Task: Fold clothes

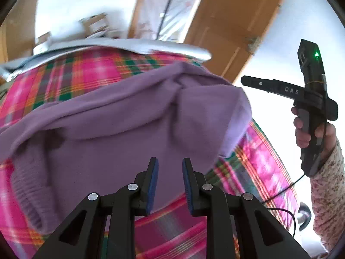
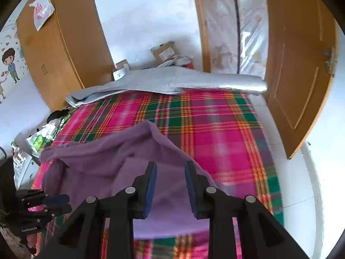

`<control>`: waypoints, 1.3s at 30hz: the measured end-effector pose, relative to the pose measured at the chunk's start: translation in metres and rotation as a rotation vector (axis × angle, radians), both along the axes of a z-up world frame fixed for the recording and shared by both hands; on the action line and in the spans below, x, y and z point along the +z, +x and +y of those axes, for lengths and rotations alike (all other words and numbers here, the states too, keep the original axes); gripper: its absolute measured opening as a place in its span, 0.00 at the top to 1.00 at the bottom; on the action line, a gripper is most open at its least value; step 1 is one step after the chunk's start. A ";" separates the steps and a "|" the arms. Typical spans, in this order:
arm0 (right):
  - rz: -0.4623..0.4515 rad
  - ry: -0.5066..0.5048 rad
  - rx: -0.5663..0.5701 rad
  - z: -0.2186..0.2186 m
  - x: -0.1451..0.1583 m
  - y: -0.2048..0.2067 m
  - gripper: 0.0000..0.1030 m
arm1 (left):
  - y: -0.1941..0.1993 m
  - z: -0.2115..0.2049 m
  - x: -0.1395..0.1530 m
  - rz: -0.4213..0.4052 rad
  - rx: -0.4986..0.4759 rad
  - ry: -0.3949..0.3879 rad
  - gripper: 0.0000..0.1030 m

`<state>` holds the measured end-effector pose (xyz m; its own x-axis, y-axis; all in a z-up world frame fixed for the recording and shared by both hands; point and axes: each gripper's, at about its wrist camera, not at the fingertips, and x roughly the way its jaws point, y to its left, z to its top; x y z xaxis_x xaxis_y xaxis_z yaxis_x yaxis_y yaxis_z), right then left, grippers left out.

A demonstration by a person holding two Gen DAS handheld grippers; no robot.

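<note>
1 purple knit sweater (image 1: 120, 116), 1 pink-and-green plaid blanket (image 2: 215, 129), 1 silver quilted mat (image 2: 172, 79), 2 black two-finger grippers (image 1: 170, 181) (image 2: 170, 183), 1 wooden door (image 2: 301, 64).

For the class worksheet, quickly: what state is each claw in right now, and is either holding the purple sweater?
Left claw: open, nothing between its pads; purple sweater lies beyond it.
Right claw: open, holding nothing; the sweater lies below it.

Your sweater (image 1: 120, 116) is plain purple; blanket (image 2: 215, 129) pink plaid with green and orange lines; gripper pads (image 2: 151, 185) blue; your sleeve (image 1: 327, 190) floral.
</note>
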<state>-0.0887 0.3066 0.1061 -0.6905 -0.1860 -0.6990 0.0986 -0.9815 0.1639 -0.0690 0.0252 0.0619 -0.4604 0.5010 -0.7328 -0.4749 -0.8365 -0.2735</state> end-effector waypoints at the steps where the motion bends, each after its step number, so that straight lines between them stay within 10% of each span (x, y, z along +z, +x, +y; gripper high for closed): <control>1: 0.003 -0.010 -0.004 0.004 -0.002 0.007 0.72 | 0.003 0.009 -0.001 0.013 -0.019 -0.005 0.77; 26: 0.053 0.006 -0.012 0.031 -0.046 0.002 0.59 | -0.012 0.113 -0.009 0.079 -0.092 -0.147 0.77; 33: 0.092 -0.013 -0.017 0.027 -0.044 0.016 0.92 | -0.028 0.116 -0.018 0.049 0.004 -0.204 0.77; 39: 0.140 -0.011 0.003 0.019 -0.033 0.034 0.97 | -0.036 0.100 -0.021 0.003 0.072 -0.143 0.87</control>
<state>-0.0550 0.3259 0.0734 -0.7804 -0.1954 -0.5940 0.1242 -0.9794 0.1590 -0.1052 0.1248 0.0408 -0.4939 0.3571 -0.7928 -0.4127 -0.8988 -0.1478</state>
